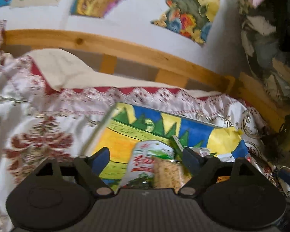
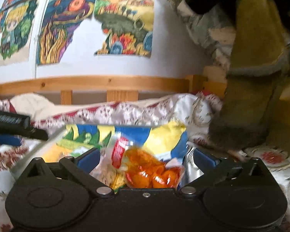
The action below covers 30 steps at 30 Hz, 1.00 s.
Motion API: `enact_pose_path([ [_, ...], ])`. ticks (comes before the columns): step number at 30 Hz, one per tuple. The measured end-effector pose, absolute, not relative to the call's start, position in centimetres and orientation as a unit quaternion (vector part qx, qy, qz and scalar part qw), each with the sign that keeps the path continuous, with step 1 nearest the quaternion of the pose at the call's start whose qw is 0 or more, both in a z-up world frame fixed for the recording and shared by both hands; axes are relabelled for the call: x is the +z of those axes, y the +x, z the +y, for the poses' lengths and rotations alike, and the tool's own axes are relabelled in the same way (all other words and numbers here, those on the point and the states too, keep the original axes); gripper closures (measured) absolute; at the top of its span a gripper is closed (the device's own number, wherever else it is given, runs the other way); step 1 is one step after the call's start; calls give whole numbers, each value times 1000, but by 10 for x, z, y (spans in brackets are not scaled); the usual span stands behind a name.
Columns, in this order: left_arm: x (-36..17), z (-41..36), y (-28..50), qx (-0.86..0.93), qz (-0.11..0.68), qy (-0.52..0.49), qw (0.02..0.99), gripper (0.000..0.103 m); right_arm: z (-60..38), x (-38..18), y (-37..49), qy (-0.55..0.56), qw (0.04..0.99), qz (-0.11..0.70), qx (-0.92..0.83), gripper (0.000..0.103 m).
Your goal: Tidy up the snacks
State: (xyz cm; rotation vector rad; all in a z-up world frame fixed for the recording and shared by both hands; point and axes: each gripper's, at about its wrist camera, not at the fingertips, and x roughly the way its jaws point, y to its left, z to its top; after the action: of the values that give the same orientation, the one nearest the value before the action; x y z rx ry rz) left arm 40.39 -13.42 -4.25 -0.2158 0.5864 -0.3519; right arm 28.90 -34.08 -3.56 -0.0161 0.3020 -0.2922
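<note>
both the left gripper [image 1: 146, 157] and right gripper [image 2: 146, 158] gape wide, gripping nothing, over snack packets [image 1: 150, 164] piled on the painted board [image 1: 193, 127]; i judge a blurred, hasty close could shove the orange bag [image 2: 154, 172] off the board.

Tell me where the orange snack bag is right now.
In the right wrist view, the orange snack bag sits low and central between the open right gripper fingers, over the colourful painted board on the patterned bedspread.
</note>
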Motion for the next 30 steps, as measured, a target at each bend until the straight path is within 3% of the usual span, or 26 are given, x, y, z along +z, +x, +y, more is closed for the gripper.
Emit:
enact_pose_path([
  [3, -32, -117, 384, -158, 270, -111, 943, 6, -334, -18, 272, -14, 980, 127, -151, 1],
  [11, -6, -89, 323, -137, 239, -100, 956, 1, -307, 21, 220, -8, 986, 100, -133, 1],
  [21, 14, -57, 234, -104, 203, -98, 969, 1, -274, 50, 139, 4, 992, 48, -115, 1],
  [30, 11, -29, 179, -98, 205, -67, 972, 1, -250, 51, 87, 16, 991, 63, -118, 1],
])
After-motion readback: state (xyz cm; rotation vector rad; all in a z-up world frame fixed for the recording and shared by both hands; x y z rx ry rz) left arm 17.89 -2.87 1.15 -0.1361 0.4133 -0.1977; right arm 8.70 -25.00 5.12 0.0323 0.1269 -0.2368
